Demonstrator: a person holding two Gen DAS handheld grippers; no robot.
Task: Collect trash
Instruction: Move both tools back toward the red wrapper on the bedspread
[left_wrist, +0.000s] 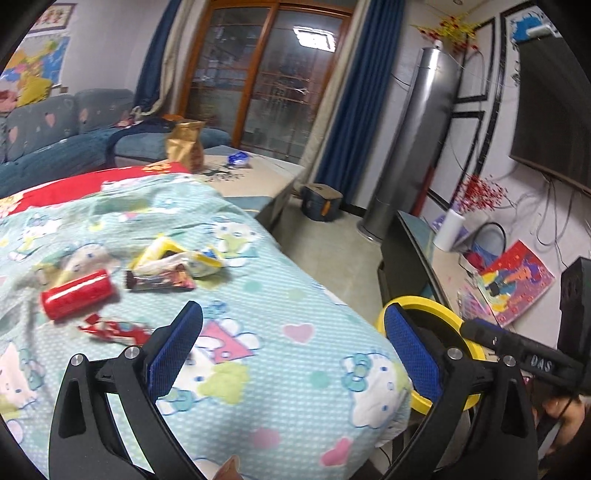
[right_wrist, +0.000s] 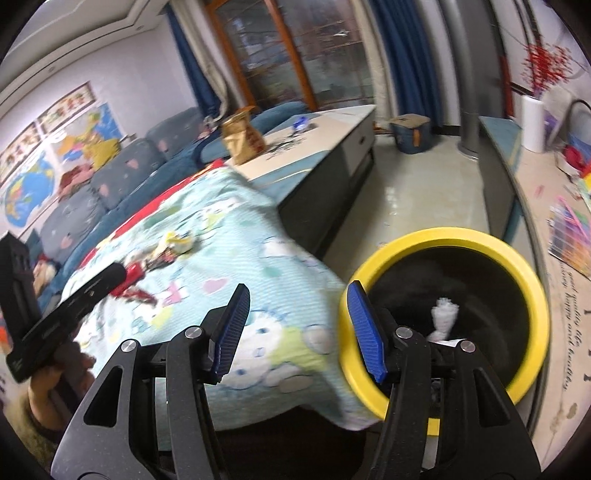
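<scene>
1. Motion blur softens both views, so the print on the wrappers cannot be read, and what lies under the cartoon-print blanket (left_wrist: 258, 302) is hidden.
2. The left claw (left_wrist: 291, 339) stands wide apart with nothing between its blue pads; it hangs above the blanket's near corner.
3. The right claw (right_wrist: 295, 328) is partly apart and empty, above the gap between the blanket edge and the yellow-rimmed trash bin (right_wrist: 524, 280).
4. The bin's lower part is cut off by the claw body; inside its dark interior lies one crumpled white paper (right_wrist: 445, 317), partly hidden behind the right finger.
5. The remaining trash sits on the blanket, well apart from the bin: a red can (left_wrist: 75, 293) lying on its side, a dark snack wrapper (left_wrist: 160, 281) just beside it, a yellow-and-white wrapper (left_wrist: 177, 256) touching that one, and a red wrapper (left_wrist: 114, 330) nearer the left claw.
6. Beyond the blanket a pale desk (left_wrist: 255, 173) carries a brown paper bag (left_wrist: 184, 142) and a small blue packet (left_wrist: 239, 158).
7. A blue sofa (left_wrist: 55, 144) lines the left wall; blue curtains (left_wrist: 354, 96) frame a wood-framed glass door (left_wrist: 266, 74), and a grey tower unit (left_wrist: 413, 140) stands on the tiled floor (left_wrist: 332, 254).
</scene>
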